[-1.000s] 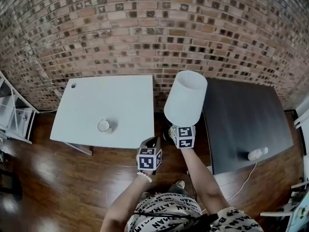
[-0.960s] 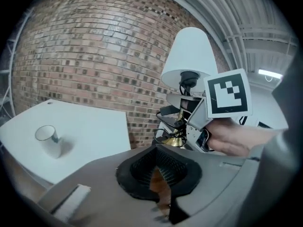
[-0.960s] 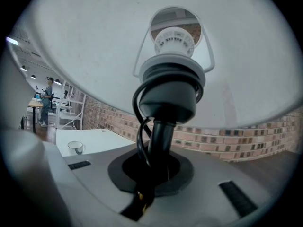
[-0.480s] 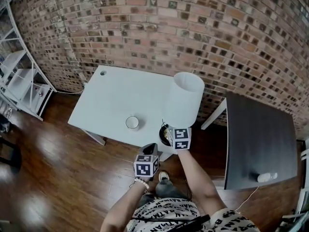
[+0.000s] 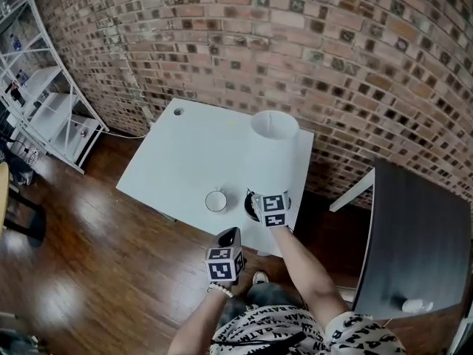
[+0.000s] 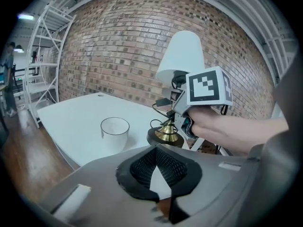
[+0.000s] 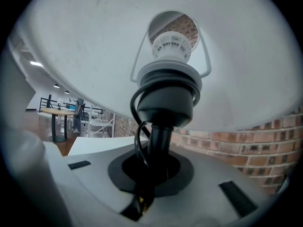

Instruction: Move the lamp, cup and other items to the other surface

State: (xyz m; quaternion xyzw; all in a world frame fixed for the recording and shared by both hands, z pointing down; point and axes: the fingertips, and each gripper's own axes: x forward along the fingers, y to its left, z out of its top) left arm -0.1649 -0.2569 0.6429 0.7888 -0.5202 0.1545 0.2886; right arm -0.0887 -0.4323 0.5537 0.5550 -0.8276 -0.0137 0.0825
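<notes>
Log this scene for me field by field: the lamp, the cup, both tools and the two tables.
lamp: upright, white shade; base at the near edge of the white table, contact unclear
cup: upright on the white table, left of the lamp base, apart from it
right tool: shut on the lamp stem
left tool: empty, jaws together, short of the white table
dark table: to the right, holding a small white object
</notes>
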